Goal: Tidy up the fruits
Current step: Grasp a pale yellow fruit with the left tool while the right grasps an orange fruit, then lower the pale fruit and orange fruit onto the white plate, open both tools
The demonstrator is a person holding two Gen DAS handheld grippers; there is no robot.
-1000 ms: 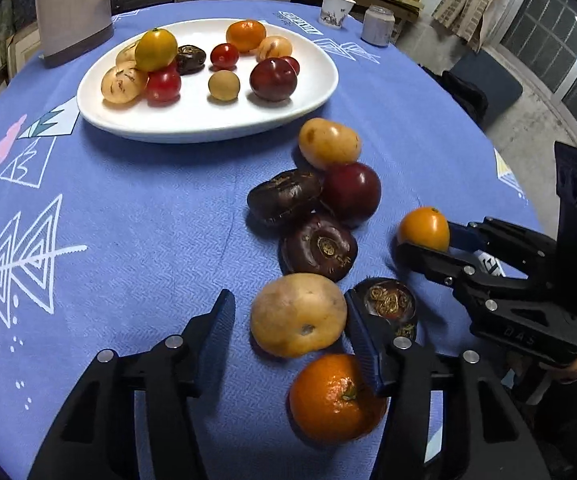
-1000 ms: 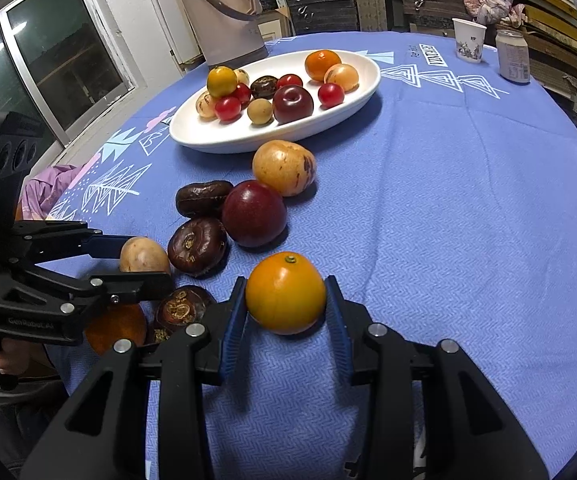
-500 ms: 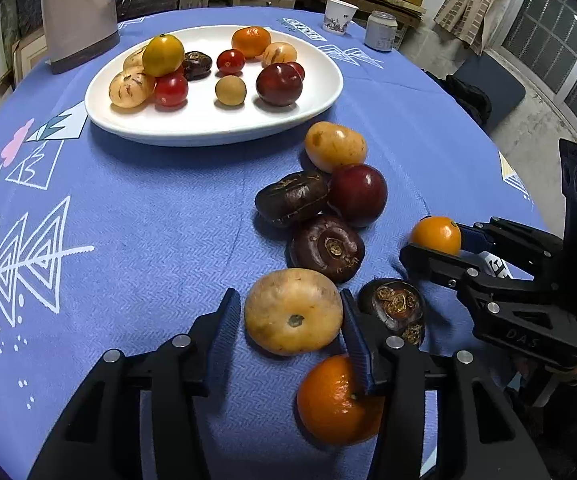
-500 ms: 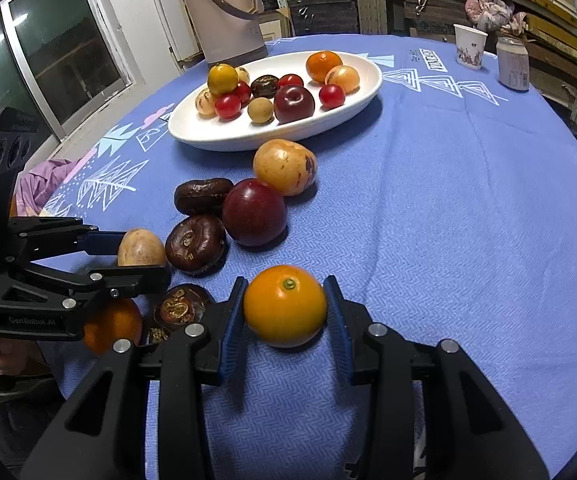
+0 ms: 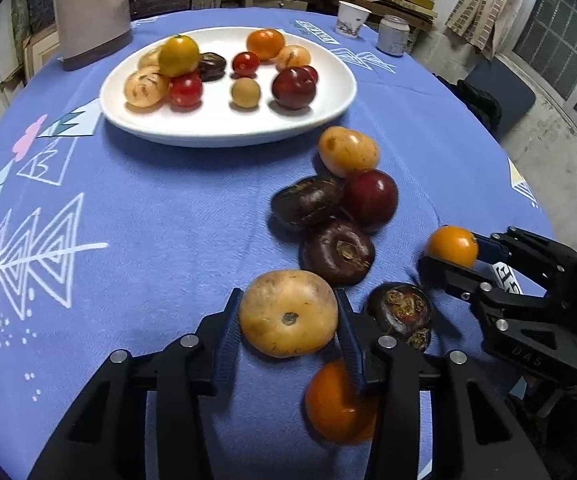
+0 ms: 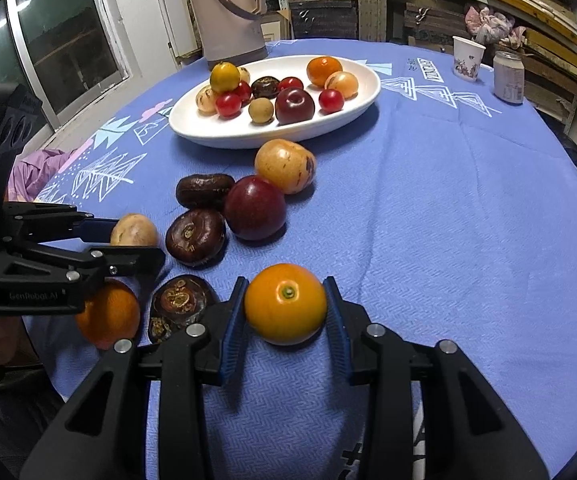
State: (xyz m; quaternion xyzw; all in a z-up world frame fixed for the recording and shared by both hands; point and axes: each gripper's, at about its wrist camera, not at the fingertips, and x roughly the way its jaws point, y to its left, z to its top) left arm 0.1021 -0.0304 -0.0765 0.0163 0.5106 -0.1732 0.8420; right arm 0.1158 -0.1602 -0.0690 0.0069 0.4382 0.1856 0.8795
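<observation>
— What have you got in each hand?

— My left gripper (image 5: 288, 312) is closing its jaws on a tan round fruit (image 5: 288, 313); both blue pads sit at its sides and seem to touch it. My right gripper (image 6: 286, 308) clamps an orange-yellow fruit (image 6: 285, 309) that rests on the blue tablecloth (image 6: 448, 220).

— What can't you see well?

— A mandarin (image 5: 336, 404) lies partly behind my left gripper's right finger, and a dark dried-looking fruit (image 5: 400, 314) is half cut off beside it. From the right wrist, the left gripper's arm covers much of the tan fruit.

— And the rest?

— Four loose fruits cluster between me and the white plate (image 5: 216, 128), touching one another: a yellow-brown one (image 5: 348, 150), a dark red plum (image 5: 370, 198) and two dark brown ones (image 5: 306, 202). The plate holds about ten small fruits.
</observation>
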